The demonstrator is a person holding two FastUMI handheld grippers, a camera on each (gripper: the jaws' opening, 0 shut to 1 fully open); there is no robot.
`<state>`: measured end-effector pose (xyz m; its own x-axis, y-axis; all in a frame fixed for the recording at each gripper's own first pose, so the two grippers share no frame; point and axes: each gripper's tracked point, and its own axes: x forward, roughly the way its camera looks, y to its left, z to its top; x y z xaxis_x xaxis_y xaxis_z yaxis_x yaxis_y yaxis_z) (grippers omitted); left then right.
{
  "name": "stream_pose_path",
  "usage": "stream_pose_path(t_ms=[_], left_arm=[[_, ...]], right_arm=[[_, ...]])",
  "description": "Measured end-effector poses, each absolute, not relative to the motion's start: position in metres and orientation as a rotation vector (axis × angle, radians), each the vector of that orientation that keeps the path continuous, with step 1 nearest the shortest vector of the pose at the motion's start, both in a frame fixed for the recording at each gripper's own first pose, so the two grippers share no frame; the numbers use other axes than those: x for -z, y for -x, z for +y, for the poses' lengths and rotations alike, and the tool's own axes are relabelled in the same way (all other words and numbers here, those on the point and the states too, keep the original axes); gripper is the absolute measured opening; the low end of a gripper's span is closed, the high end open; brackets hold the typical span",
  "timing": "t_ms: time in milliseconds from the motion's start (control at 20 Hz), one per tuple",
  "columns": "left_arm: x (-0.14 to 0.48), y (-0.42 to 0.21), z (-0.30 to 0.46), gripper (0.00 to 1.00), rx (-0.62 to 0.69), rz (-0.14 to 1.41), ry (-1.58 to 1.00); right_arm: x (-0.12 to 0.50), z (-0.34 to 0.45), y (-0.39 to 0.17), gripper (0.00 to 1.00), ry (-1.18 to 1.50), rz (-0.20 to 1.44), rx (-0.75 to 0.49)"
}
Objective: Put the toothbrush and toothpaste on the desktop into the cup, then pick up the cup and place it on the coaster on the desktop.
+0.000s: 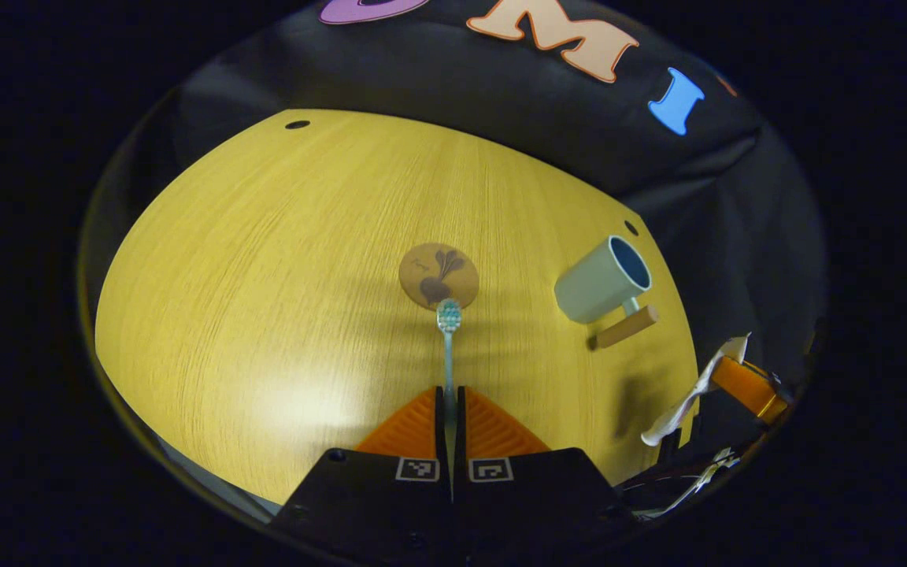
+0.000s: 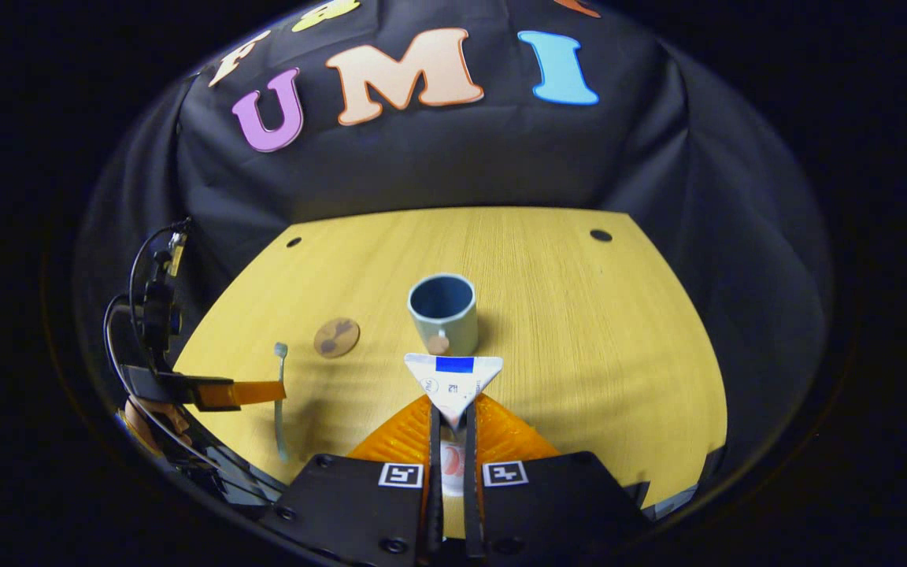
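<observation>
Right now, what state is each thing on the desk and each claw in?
toothbrush: lifted, clamped in the left claw, bristle head forward
toothpaste: lifted, clamped in the right claw, crimped end forward
cup: upright on the desktop, nothing seen inside
coaster: flat on the desktop, bare
</observation>
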<state>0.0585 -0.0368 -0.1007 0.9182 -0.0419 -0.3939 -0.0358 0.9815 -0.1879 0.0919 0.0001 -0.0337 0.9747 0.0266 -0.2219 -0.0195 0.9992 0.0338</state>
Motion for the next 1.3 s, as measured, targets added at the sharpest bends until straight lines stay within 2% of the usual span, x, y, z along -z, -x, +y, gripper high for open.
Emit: stream_pose_path(t_ms=[300, 650, 1000, 1300], left_arm=[[0.059, -0.051, -0.042, 0.0, 0.067, 0.301, 0.201], [0.033, -0.051, -0.038, 0.0, 0.108, 0.208, 0.207], [-0.002, -0.072, -0.031, 0.0, 0.134, 0.112, 0.175], [-0.011, -0.089, -0.046, 0.0, 0.181, 0.105, 0.116]], right_arm=[[-0.071, 0.007, -0.107, 0.13, -0.07, -0.101, -0.022], [-0.129, 0.009, -0.145, 0.13, -0.08, -0.34, -0.036], [-0.075, 0.014, -0.213, 0.13, -0.092, -0.278, -0.019], [-0.026, 0.009, -0.235, 0.13, -0.215, -0.186, 0.005]])
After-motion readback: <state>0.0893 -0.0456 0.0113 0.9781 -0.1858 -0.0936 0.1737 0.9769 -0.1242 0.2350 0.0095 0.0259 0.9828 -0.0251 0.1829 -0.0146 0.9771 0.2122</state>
